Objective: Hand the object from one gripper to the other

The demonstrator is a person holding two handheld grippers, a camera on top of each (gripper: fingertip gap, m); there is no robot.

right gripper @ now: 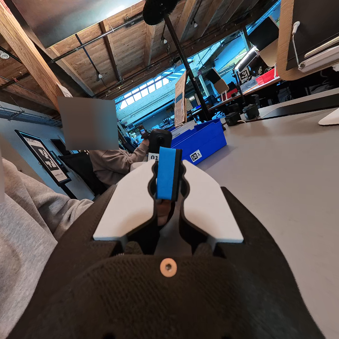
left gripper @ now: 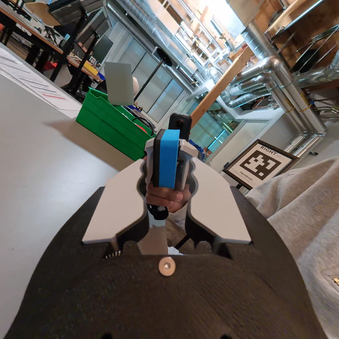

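Note:
A blue foam block with a black backing stands upright between the white fingers of my right gripper, which is shut on it. In the left wrist view the block faces me, clamped by the right gripper's fingers, with a hand below it. My left gripper is open. Its white fingers stand on either side of the block's near end, with a gap on each side. The left gripper's camera shows just behind the block in the right wrist view.
Both grippers are held above a grey table. A blue bin stands on it, and a green bin at its far edge. A framed marker sign stands on the floor. A seated person is behind. My grey sleeve fills the right side. My left and right fingertips are right by each other.

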